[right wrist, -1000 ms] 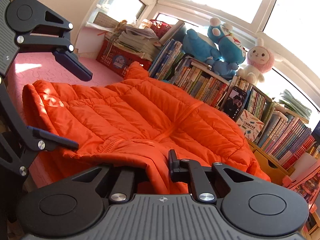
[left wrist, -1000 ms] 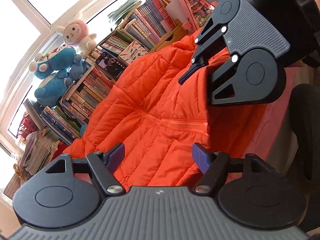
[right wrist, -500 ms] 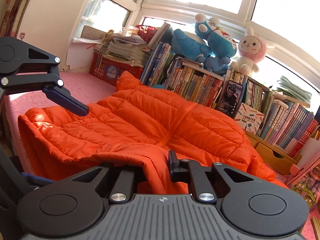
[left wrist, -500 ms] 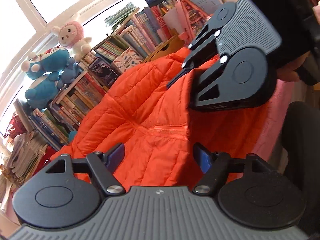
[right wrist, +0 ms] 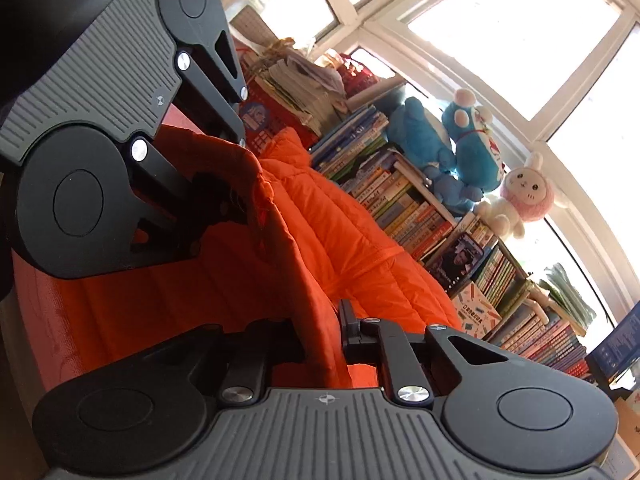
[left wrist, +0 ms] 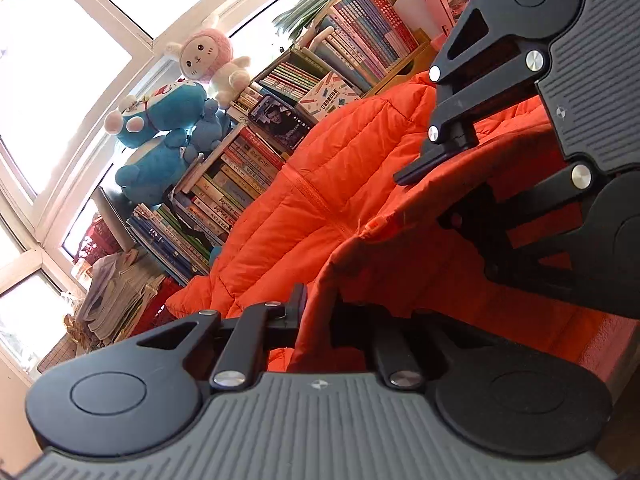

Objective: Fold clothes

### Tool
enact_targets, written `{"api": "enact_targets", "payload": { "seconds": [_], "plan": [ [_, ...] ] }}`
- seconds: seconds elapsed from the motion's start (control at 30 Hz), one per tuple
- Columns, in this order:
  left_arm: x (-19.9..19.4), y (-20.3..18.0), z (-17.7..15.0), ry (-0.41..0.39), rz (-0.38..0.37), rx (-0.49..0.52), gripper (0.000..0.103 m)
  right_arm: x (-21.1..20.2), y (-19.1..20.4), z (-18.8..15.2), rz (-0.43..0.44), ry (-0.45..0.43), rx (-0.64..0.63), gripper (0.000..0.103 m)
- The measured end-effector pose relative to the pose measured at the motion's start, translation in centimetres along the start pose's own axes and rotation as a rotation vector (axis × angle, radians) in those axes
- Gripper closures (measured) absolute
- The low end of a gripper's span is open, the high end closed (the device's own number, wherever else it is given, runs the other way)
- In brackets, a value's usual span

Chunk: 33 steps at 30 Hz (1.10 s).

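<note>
**Left wrist view: both grippers now hold the jacket's edge**

Left wrist view: the left gripper (left wrist: 320,312) at the bottom of the frame was wide open a second ago. Its jaws have just been closing, and now they pinch a fold of the orange jacket (left wrist: 320,168). The right gripper (left wrist: 452,184) fills the upper right and bites the same edge. The cloth between them is pulled up off the pink bed (left wrist: 612,332). I think the near edge is ready to be lifted over for a fold.

Right wrist view: the right gripper (right wrist: 324,328) at the bottom is narrow and holds jacket cloth, just as before. The left gripper (right wrist: 236,196) in the upper left has come much closer and grips the edge too. The rest of the jacket (right wrist: 360,256) lies spread toward the middle right.

Behind it stand rows of books (right wrist: 404,200), with blue plush toys (right wrist: 472,140) and a pink bunny (right wrist: 524,196) on top. They sit close to the far side, so a big swing could knock them.
</note>
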State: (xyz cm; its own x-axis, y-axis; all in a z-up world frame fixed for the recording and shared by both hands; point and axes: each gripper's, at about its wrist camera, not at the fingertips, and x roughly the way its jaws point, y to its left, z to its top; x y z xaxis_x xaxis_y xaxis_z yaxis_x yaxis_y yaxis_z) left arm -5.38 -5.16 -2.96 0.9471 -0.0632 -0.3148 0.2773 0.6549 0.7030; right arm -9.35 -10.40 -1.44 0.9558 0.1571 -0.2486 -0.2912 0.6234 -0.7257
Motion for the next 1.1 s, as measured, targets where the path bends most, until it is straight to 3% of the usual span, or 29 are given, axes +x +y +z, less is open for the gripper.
{"api": "enact_targets", "payload": {
  "seconds": [0.13, 0.23, 0.33, 0.4, 0.43, 0.47, 0.53, 0.57, 0.63, 0.8, 0.9, 1.0, 1.1],
  "plan": [
    [0.7, 0.2, -0.6, 0.037, 0.013, 0.006, 0.093, 0.9, 0.7, 0.3, 0.021, -0.011, -0.05, 0.093],
    [1.9, 1.6, -1.9, 0.125, 0.038, -0.048, 0.091, 1.1, 0.1, -0.6, 0.0, 0.031, -0.021, 0.095],
    [3.2, 3.8, -4.0, 0.238, 0.116, -0.113, 0.086, 1.0, -1.1, -2.0, -0.041, 0.1, 0.03, 0.095],
    [3.8, 5.6, -6.1, 0.305, 0.216, -0.138, 0.089, 0.8, -2.6, -3.7, -0.109, 0.166, 0.081, 0.095],
    [4.0, 6.9, -7.5, 0.329, 0.262, -0.157, 0.083, 0.7, -3.6, -4.5, -0.148, 0.197, 0.114, 0.095],
    [4.1, 8.2, -8.6, 0.372, 0.268, -0.204, 0.069, 0.5, -4.8, -5.5, -0.181, 0.227, 0.162, 0.093],
    [3.9, 10.1, -10.2, 0.453, 0.227, -0.317, 0.069, -0.1, -6.9, -7.2, -0.227, 0.282, 0.25, 0.094],
    [3.7, 10.6, -10.7, 0.463, 0.2, -0.357, 0.06, -0.4, -7.7, -8.0, -0.237, 0.31, 0.288, 0.088],
    [3.5, 9.9, -10.9, 0.499, 0.157, -0.385, 0.06, -0.9, -8.6, -9.4, -0.252, 0.363, 0.343, 0.09],
    [3.0, 7.3, -10.4, 0.486, 0.237, -0.276, 0.061, -0.8, -5.9, -11.1, -0.28, 0.398, 0.21, 0.09],
    [2.8, 8.3, -10.4, 0.494, 0.208, -0.326, 0.06, -1.3, -5.3, -11.4, -0.293, 0.37, 0.152, 0.085],
    [2.8, 7.5, -10.4, 0.482, 0.231, -0.275, 0.06, -1.3, -4.3, -11.7, -0.312, 0.34, 0.076, 0.077],
    [2.8, 6.8, -10.3, 0.481, 0.267, -0.234, 0.06, -2.4, -3.9, -11.7, -0.306, 0.268, 0.094, 0.073]
  ]
}}
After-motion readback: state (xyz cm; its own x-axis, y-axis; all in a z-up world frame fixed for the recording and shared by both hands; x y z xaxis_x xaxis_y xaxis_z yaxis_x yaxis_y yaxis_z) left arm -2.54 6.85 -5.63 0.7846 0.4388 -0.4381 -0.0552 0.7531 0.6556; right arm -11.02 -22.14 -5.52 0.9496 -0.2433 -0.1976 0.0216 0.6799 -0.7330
